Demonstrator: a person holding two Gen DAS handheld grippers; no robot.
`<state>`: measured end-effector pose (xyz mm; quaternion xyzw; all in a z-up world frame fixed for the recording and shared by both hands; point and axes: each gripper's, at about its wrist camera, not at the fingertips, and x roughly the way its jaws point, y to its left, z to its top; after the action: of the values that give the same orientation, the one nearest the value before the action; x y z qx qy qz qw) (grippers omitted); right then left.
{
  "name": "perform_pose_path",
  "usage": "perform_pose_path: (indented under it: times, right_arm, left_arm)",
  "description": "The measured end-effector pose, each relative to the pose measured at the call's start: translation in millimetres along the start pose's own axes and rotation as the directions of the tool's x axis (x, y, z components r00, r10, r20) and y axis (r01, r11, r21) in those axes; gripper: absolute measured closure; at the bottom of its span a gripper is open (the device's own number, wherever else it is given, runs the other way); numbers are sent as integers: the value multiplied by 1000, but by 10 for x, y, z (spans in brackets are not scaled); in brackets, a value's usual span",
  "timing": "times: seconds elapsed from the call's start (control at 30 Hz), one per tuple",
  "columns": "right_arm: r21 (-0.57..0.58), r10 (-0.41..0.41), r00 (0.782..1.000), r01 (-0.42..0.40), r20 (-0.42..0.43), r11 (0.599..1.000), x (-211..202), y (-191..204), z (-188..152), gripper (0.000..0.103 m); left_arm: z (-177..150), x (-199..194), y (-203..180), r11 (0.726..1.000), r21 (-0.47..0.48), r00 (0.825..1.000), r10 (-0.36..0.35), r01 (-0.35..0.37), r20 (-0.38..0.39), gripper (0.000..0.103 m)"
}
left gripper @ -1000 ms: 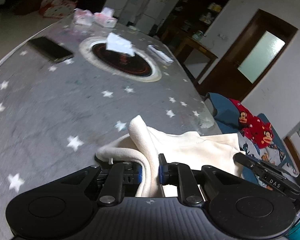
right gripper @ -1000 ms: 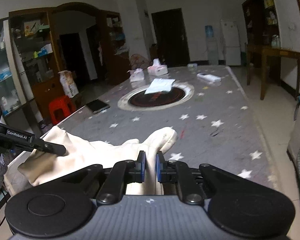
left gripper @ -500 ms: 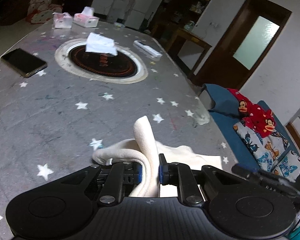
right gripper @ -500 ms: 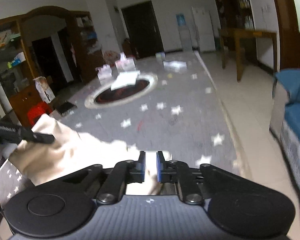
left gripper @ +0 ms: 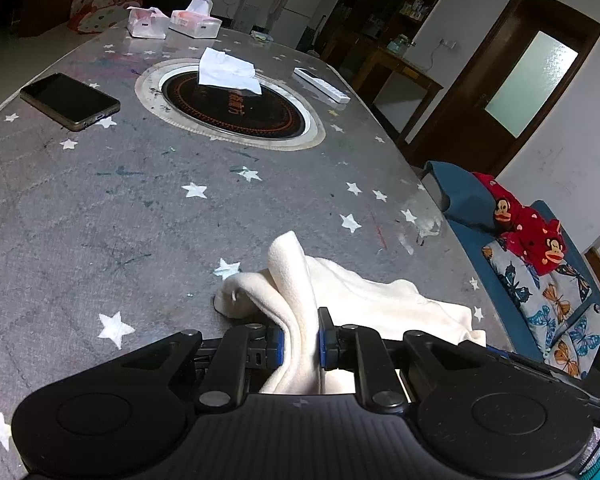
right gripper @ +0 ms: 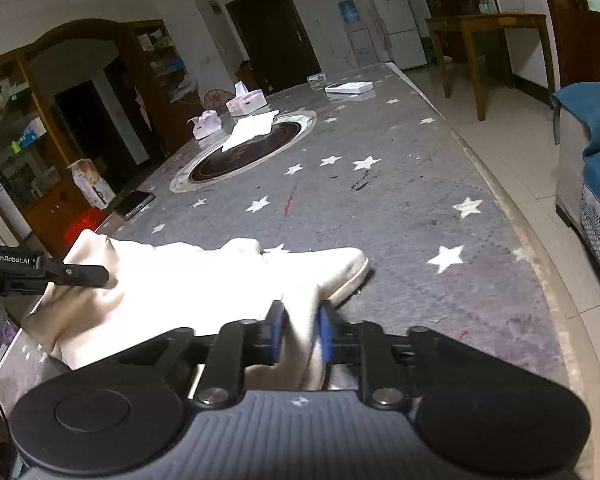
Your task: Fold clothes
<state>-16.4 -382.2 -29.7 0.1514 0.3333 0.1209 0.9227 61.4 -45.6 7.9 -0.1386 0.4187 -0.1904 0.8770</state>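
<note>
A cream fleece garment [left gripper: 364,300] lies bunched at the near edge of the grey star-patterned table [left gripper: 140,200]. My left gripper [left gripper: 300,340] is shut on a raised fold of it. In the right wrist view the same garment [right gripper: 188,284] spreads to the left, and my right gripper [right gripper: 300,332] is shut on another fold, with a cuffed end [right gripper: 340,272] resting on the table ahead. The left gripper's finger [right gripper: 76,274] shows at the garment's far left edge.
A round inset cooktop [left gripper: 236,108] with a white tissue [left gripper: 226,70] sits mid-table. A phone [left gripper: 70,100], two tissue packs [left gripper: 172,22] and a white remote [left gripper: 320,84] lie farther back. A blue sofa with cushions [left gripper: 540,264] stands to the right.
Both grippers have moved with the garment held; the cloth has come down and now rests more on the table, and the right view has steadied after a swing.
</note>
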Motion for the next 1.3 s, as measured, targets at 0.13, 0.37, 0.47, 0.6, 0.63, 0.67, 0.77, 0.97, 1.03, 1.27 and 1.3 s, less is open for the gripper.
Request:
perform_pose_path:
  times: [0.13,0.37,0.47,0.6,0.63,0.67,0.77,0.97,1.03,1.27,1.3]
  right_arm:
    - [-24,11,999,-10,47,1000,-139,36,106,94]
    - [-113,-20,989,37,147,993,-380,111,479,94]
    - [-138,-58,982,84,182,987,-436,62,661,94]
    - [-164,-108,972,144,210,976,-449,-30,895,94]
    - [-168,-117,970,154,213,974,-444,-50,937,94]
    - [-172,-129,968,167,214,971,-424,-85,978,94]
    - [-180,-164,963,204,214,962,-347,-194,1080,94]
    - [-171,-212,963,240,169,955,-44,-416,1076,94]
    - [-166,-225,964,248,141,955,96,-484,1040,94]
    - [-126,-298,950,308,94,943,408,-692,1004,92]
    - [-133,-304,948,315,99,940,418,-689,1010,92]
  left_arm:
    - [82,-25,-97,1000,21,1000,-23,23,12,88]
    - [288,53,-417,995,74,997,-72,69,37,89]
    - [401,150,-558,993,89,995,-84,79,45,89]
    - [546,324,-749,990,112,994,-96,90,44,89]
    - [572,366,-788,989,116,994,-97,92,43,89]
    - [601,425,-831,988,121,994,-99,93,40,89]
    - [646,578,-907,987,135,995,-94,89,31,89]
    - [612,923,-908,986,161,999,-51,52,-16,88]
    - [585,1011,-879,984,174,999,-24,28,-27,85]
    - [609,1087,-719,982,182,998,58,-55,-13,66]
    - [636,1072,-721,981,185,998,64,-64,5,66]
